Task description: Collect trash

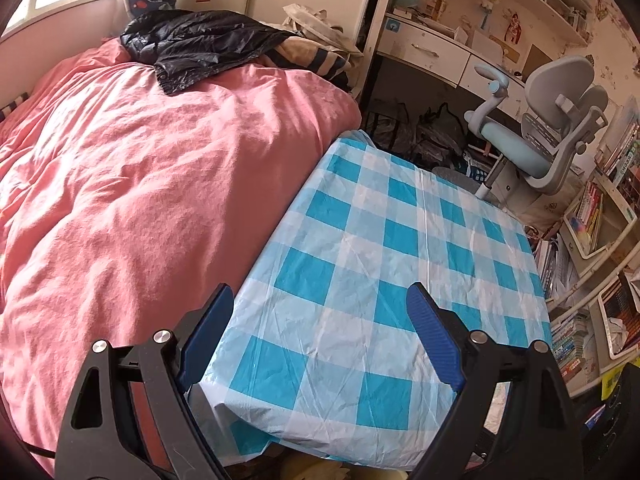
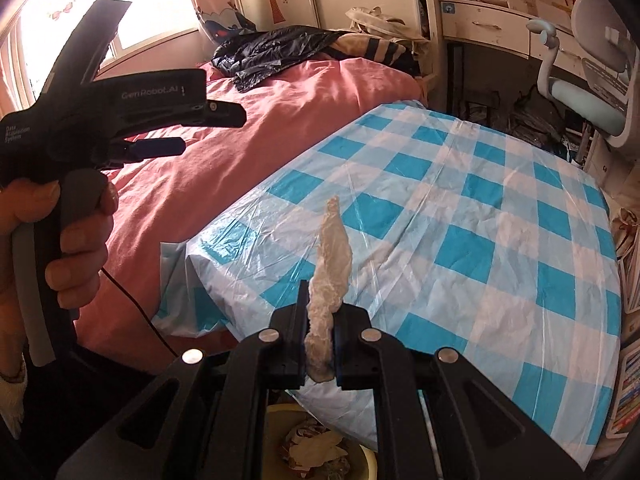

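My right gripper (image 2: 322,304) is shut on a crumpled whitish tissue (image 2: 332,248) that sticks up from between its jaws, above the near corner of the table (image 2: 480,208) with its blue-and-white checked plastic cloth. Below that corner stands a yellow bin (image 2: 370,460) with crumpled paper in it. My left gripper (image 1: 320,292) is open with nothing between its blue pads, over the near left corner of the table (image 1: 360,240). In the right wrist view the left gripper (image 2: 214,130) appears at the left, held by a person's hand (image 2: 80,240).
A bed with a pink cover (image 1: 120,180) runs along the table's left side, with a black jacket (image 1: 200,44) at its far end. Beyond the table stand a grey-blue desk chair (image 1: 552,128), a cluttered desk (image 1: 432,52) and dark bags. Bookshelves (image 1: 592,232) line the right.
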